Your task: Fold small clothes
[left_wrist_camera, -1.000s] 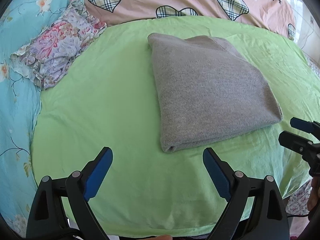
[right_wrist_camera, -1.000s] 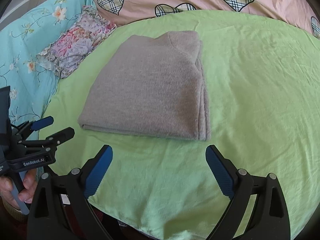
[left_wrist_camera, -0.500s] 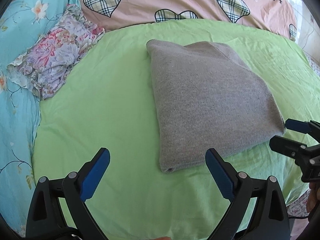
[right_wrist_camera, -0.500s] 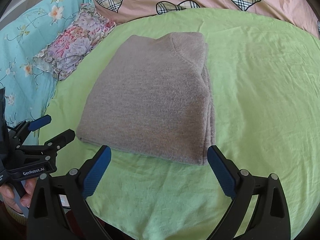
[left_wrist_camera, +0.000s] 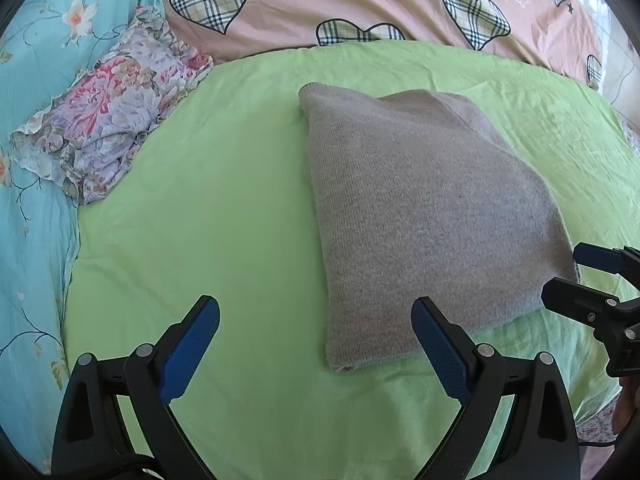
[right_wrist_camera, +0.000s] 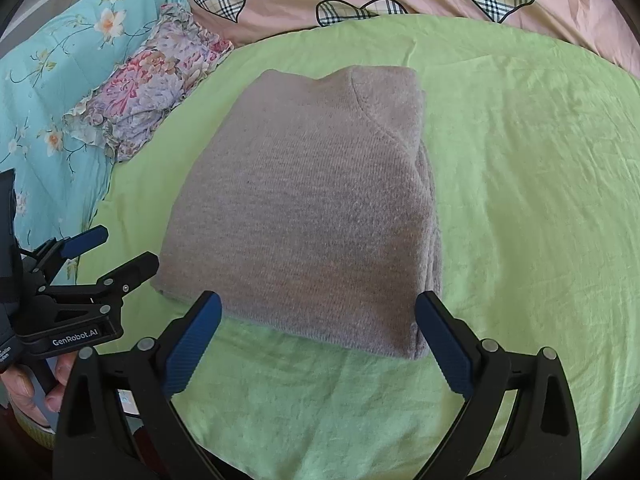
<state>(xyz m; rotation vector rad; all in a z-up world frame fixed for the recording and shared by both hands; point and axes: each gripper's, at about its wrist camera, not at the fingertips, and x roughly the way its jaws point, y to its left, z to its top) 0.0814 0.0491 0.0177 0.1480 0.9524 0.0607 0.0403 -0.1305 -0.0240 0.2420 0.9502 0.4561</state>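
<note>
1. A grey knit sweater, folded to a compact rectangle, is laid flat mid-way on the green sheet, kept apart from the floral garment at far left.
2. The left gripper and right gripper are held spread wide, empty, at its near edge, judged ready for another fold or a lift.

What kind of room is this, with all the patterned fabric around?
Most likely a bedroom, with the work done on a bed. A pink quilt with plaid hearts lies at the back, a turquoise floral bedcover at the side, and a folded grey sweater rests on a green sheet.
</note>
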